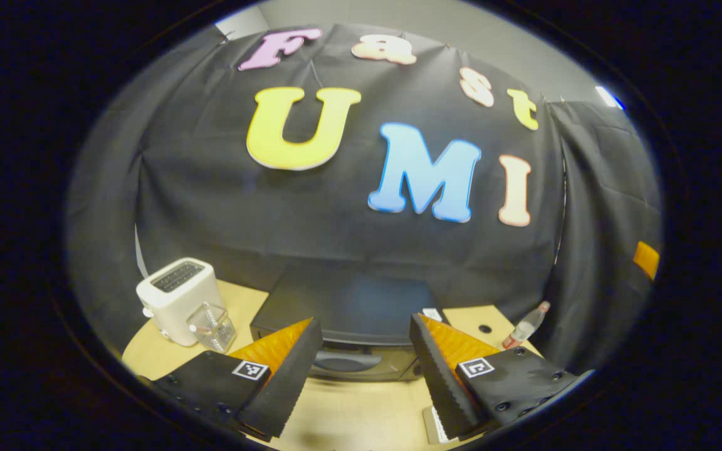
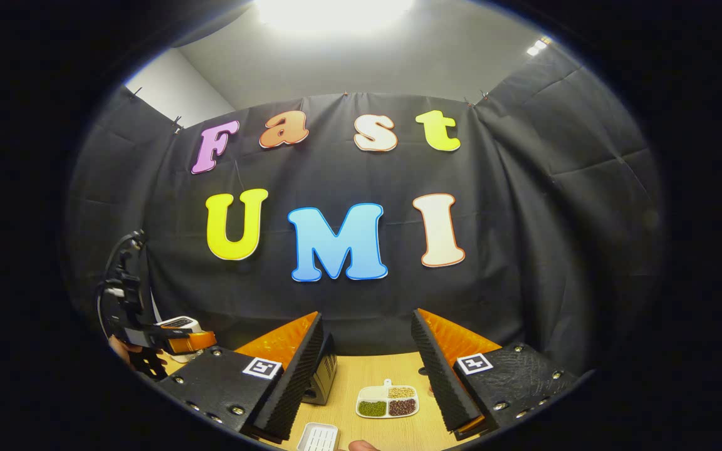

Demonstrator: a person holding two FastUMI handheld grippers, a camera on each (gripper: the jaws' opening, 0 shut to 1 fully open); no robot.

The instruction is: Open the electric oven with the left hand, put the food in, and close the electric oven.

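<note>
The black electric oven [image 1: 348, 307] stands on the wooden table [image 1: 342, 413] with its door shut and a dark handle [image 1: 342, 361] across the front. My left gripper [image 1: 365, 322] hovers open just in front of and above it, holding nothing. My right gripper [image 2: 367, 319] is open too, raised over the table. Below it lie a white divided dish of beans and grains [image 2: 388, 401] and a small white ribbed tray [image 2: 318, 437]. A corner of the oven [image 2: 322, 376] peeks out behind one of the right gripper's fingers. A hand holds the left gripper [image 2: 173, 343] at the far left of the right gripper view.
A white toaster [image 1: 179, 297] and a clear measuring cup [image 1: 214, 327] stand left of the oven. A plastic bottle [image 1: 524, 326] lies at the right near the cloth wall. A white object [image 1: 436, 426] sits at the table's near edge. A fingertip [image 2: 361, 446] shows beside the ribbed tray.
</note>
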